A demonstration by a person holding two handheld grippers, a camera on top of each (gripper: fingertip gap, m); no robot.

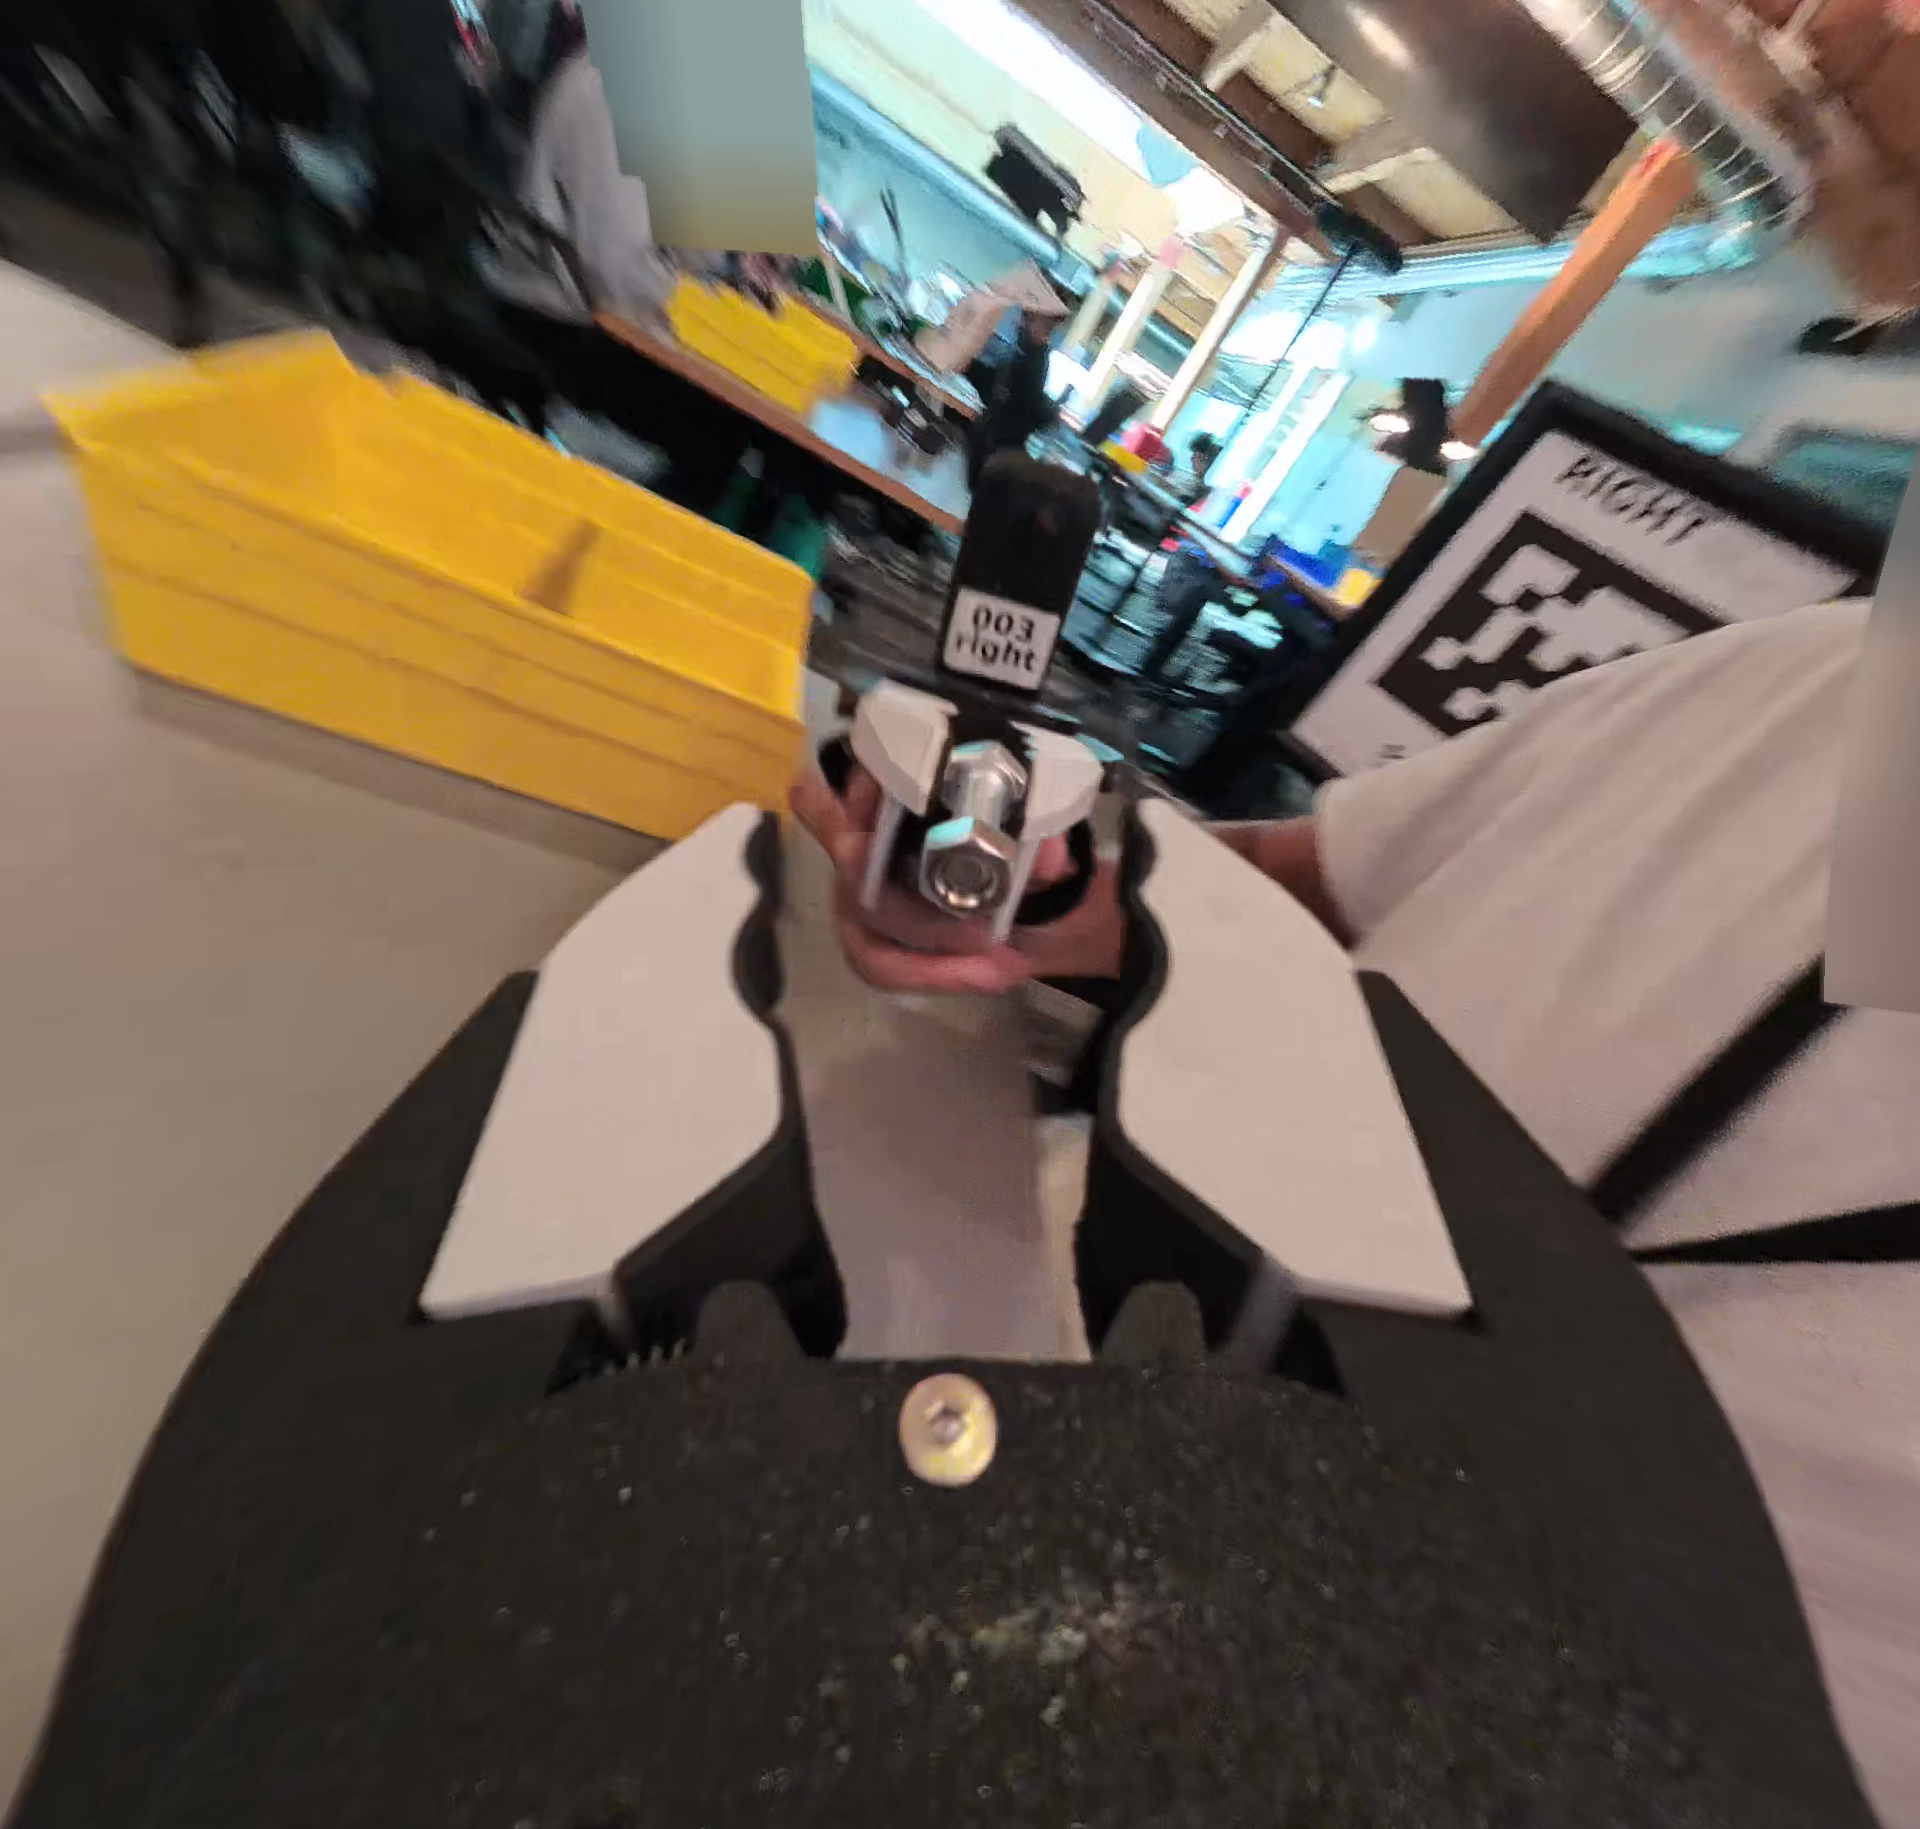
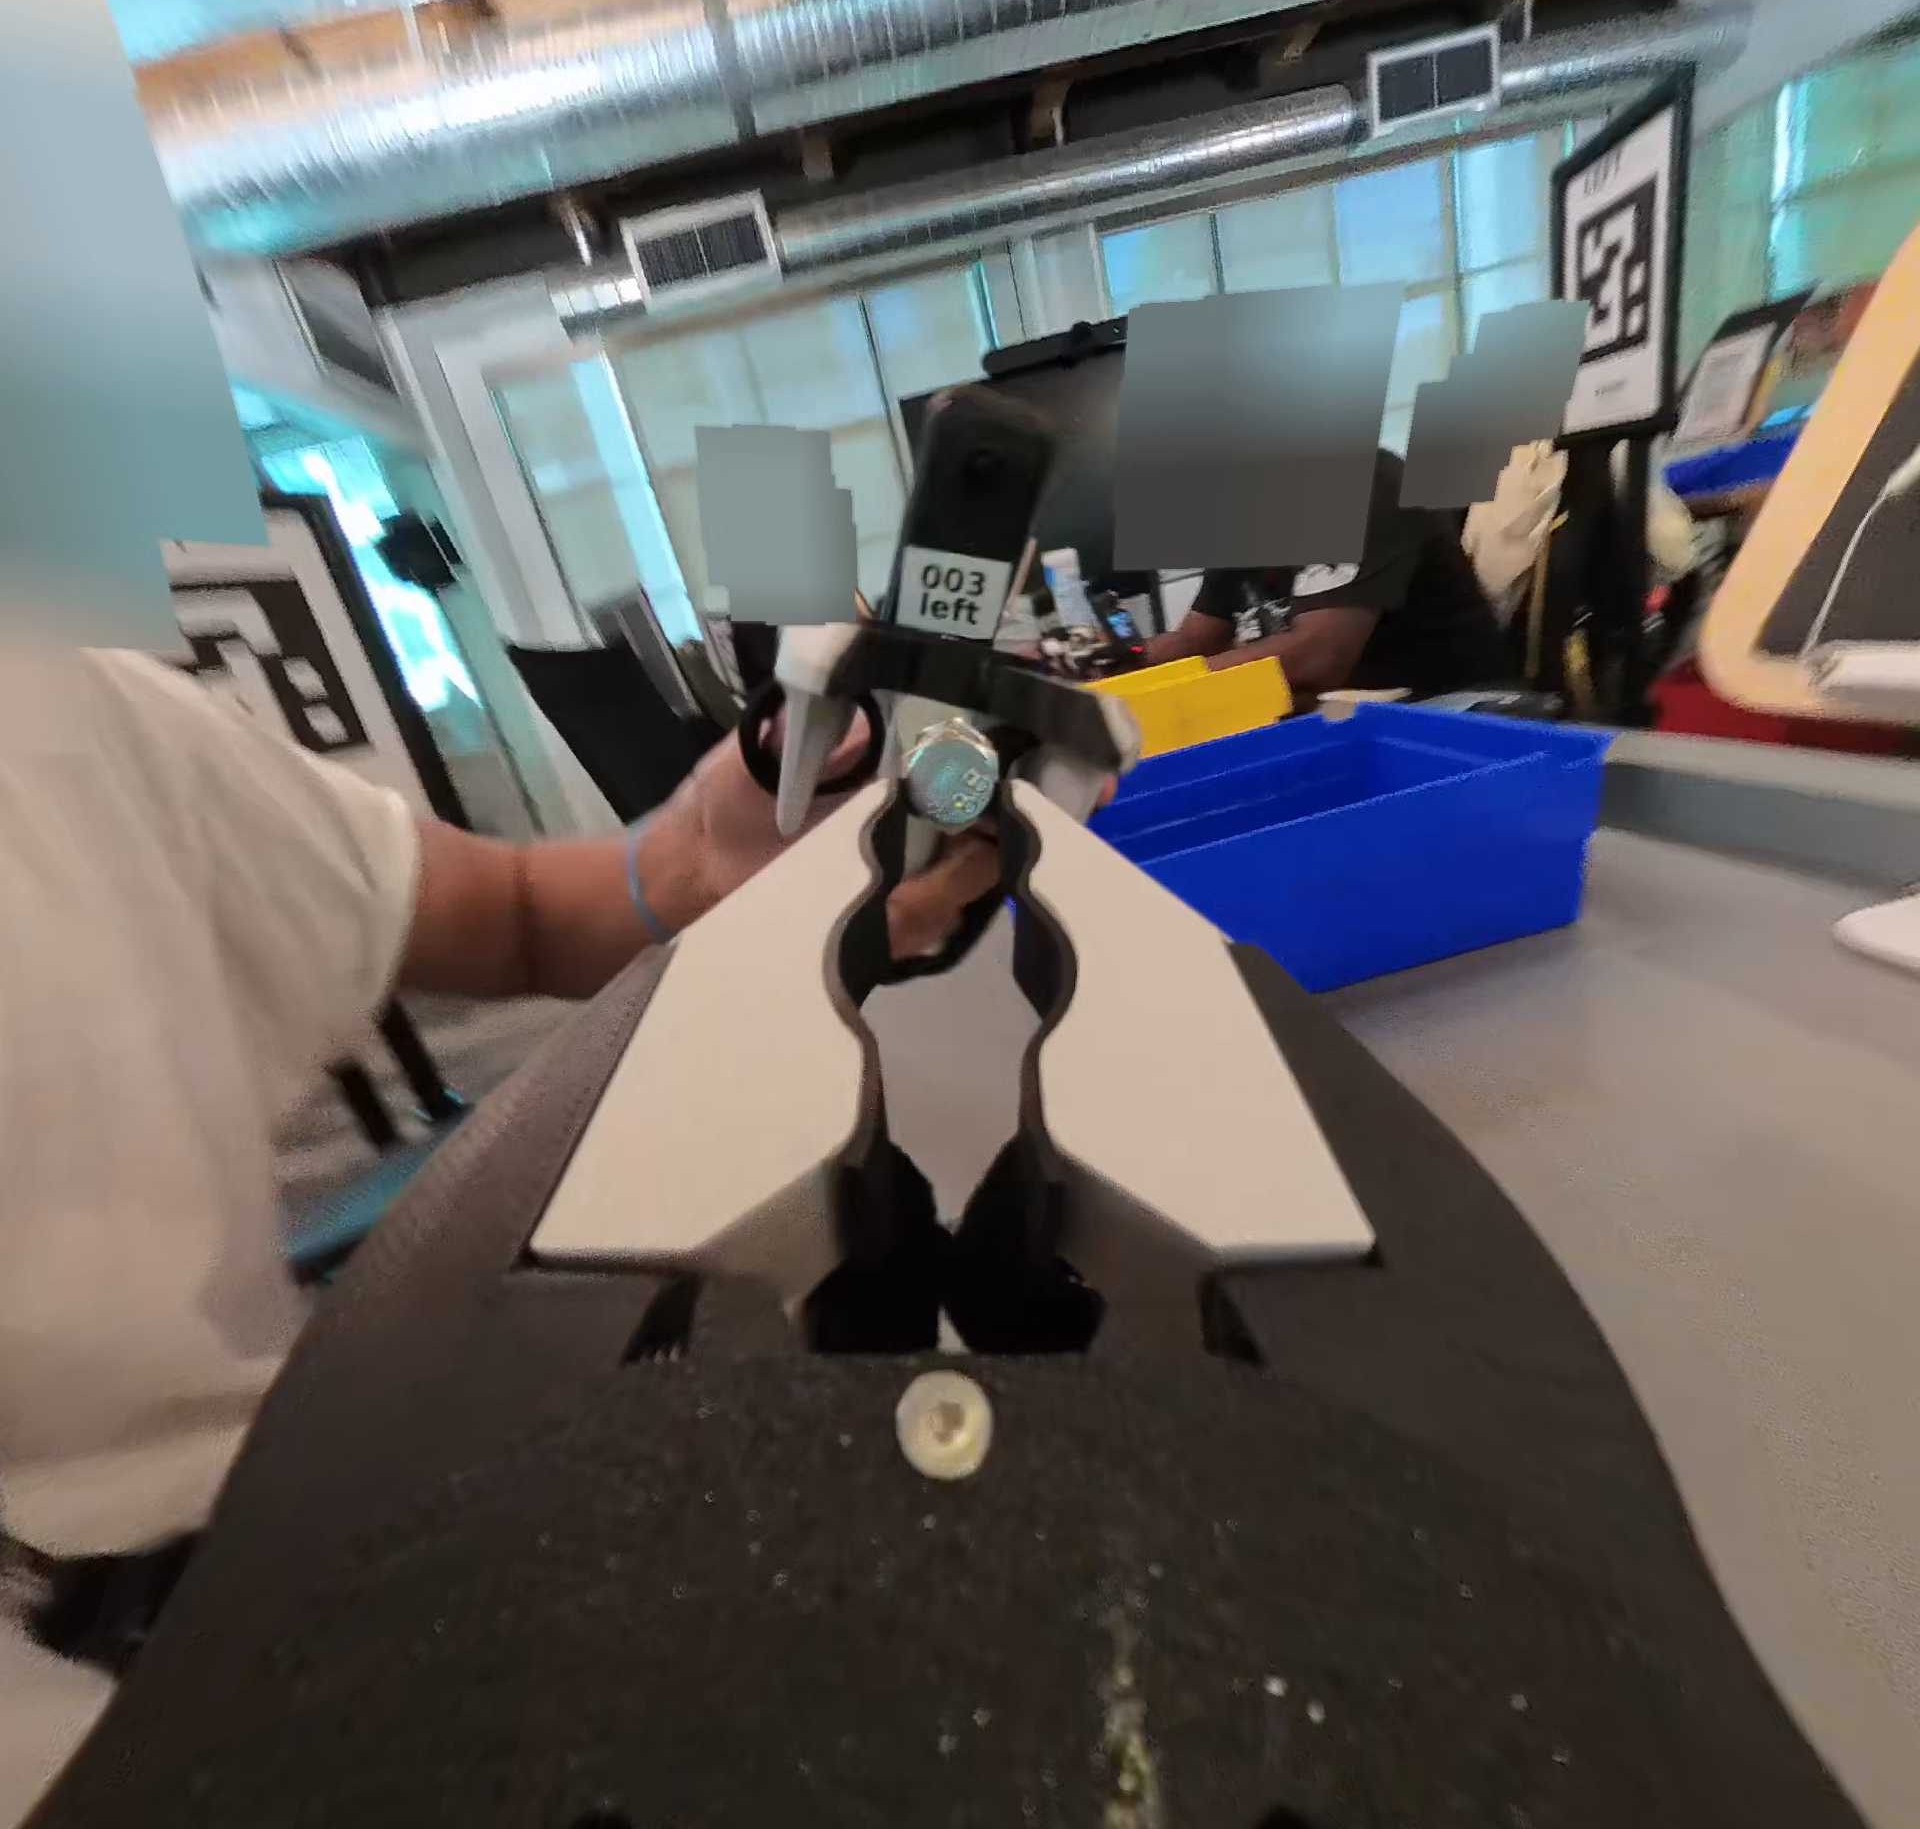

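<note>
Bolt gripped on the right, left fingers spread wide around nothing.

Here's the right gripper (image 2: 951, 803), its fingers nearly closed and pressed against a silver bolt (image 2: 948, 780), hex head facing its own camera. From the left wrist view the same bolt (image 1: 971, 849) carries a hex nut (image 1: 966, 870) on the near end, so its long axis runs straight between the two grippers. The left gripper (image 1: 951, 844) stands well open, holding nothing, fingers (image 1: 675, 948) apart on either side of the line to the nut, close in front of it but not touching. Both are held up above the grey desk (image 2: 1662, 1052), a yellow bin (image 1: 416, 574) to one side, a blue bin (image 2: 1371, 844) to the other.
</note>
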